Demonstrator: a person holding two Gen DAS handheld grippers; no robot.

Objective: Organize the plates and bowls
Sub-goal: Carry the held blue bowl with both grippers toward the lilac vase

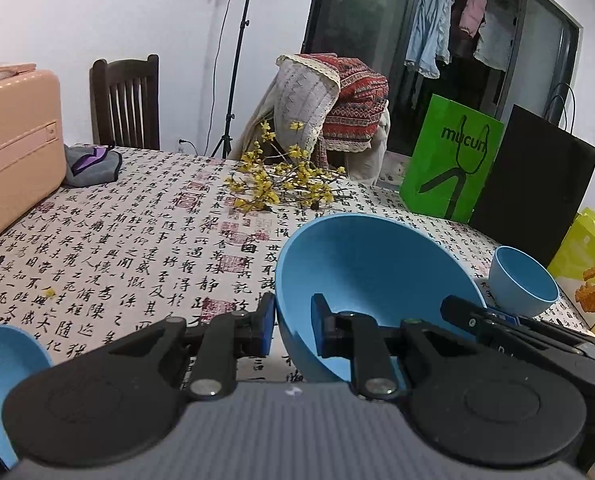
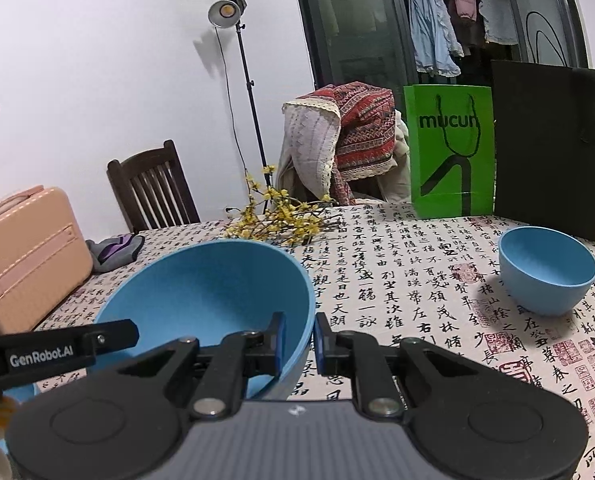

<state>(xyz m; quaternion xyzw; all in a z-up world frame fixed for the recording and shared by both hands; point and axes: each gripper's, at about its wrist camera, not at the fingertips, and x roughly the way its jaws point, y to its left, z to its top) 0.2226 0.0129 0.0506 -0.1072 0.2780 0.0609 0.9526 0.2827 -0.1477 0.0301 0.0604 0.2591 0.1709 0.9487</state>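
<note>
A large blue bowl (image 1: 369, 268) is held by its rim from two sides and tilts towards the cameras. My left gripper (image 1: 293, 320) is shut on its left rim, one pad inside the wall and one outside. My right gripper (image 2: 299, 340) is shut on the bowl's (image 2: 209, 288) right rim in the same way. Each gripper shows in the other's view: the right gripper (image 1: 481, 318) and a finger (image 2: 109, 334) of the left one. A small blue bowl (image 2: 547, 270) (image 1: 523, 280) stands upright on the table to the right. The large bowl's base is hidden.
The table (image 2: 417, 288) wears a calligraphy-print cloth. Yellow flower branches (image 1: 281, 184) lie at its back middle. A pink case (image 1: 13, 148) and grey cloth (image 1: 91, 164) sit at left, green (image 2: 449, 152) and black (image 2: 549, 148) bags at back right. Another blue dish (image 1: 5, 364) shows at lower left.
</note>
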